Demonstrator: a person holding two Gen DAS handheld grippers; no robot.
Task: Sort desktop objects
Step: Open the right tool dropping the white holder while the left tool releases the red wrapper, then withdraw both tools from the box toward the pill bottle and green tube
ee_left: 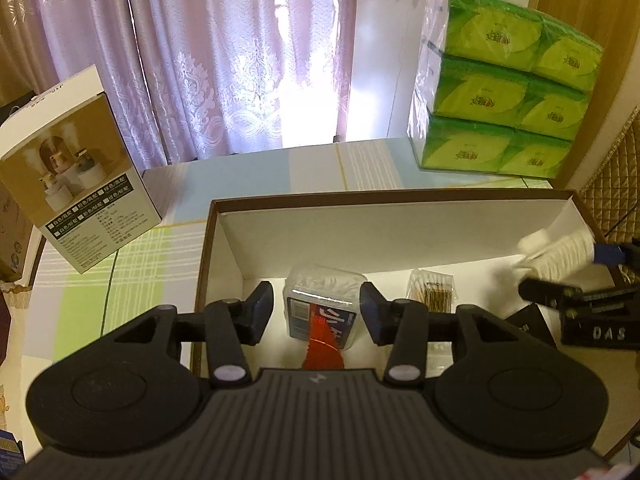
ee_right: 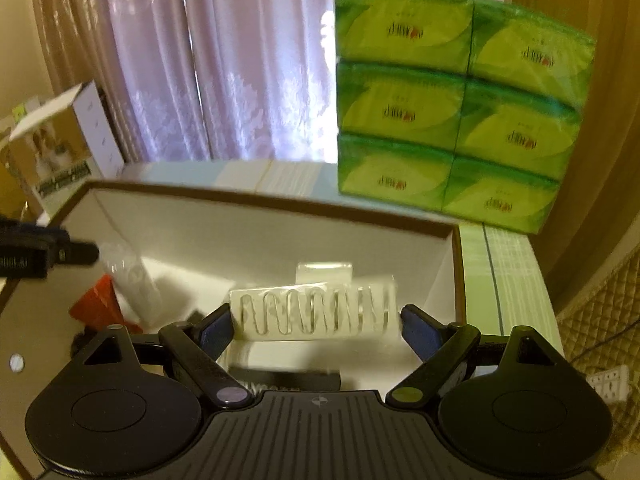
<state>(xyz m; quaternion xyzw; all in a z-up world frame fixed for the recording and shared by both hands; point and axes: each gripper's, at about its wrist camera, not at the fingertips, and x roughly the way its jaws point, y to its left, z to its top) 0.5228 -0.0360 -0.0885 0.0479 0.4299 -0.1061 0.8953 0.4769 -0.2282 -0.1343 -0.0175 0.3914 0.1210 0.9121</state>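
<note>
Far left, outside the box: a humidifier carton (ee_left: pixel 76 184) upright on the checked tablecloth (ee_left: pixel 132 264), not yet sorted, if meant to be sorted at all.

Next, the open cardboard box (ee_left: pixel 360 196), already holding several things. On its floor, a clear tub of cotton swabs (ee_left: pixel 322 308), partly over something red (ee_left: pixel 324 348). Left gripper (ee_left: pixel 316 312) spread wide around the tub, pads just beside its sides and apart from them; looks set down or about to be taken, hard to say which.

Just right of the tub, a packet of hairpins (ee_left: pixel 432 292) lying flat in the box. Beyond it, a dark flat item (ee_left: pixel 528 320), partly hidden.

Further right, the right gripper (ee_right: pixel 316 324) above the box interior, fingers far apart and apparently pinching a ribbed white pack (ee_right: pixel 316 312) by its two ends; blurred, clear of the floor, so not yet delivered.

Far right, a green tissue multipack (ee_left: pixel 500 92) standing behind the box on the table.

By the look of it, well along: most small items in, one in transit.
</note>
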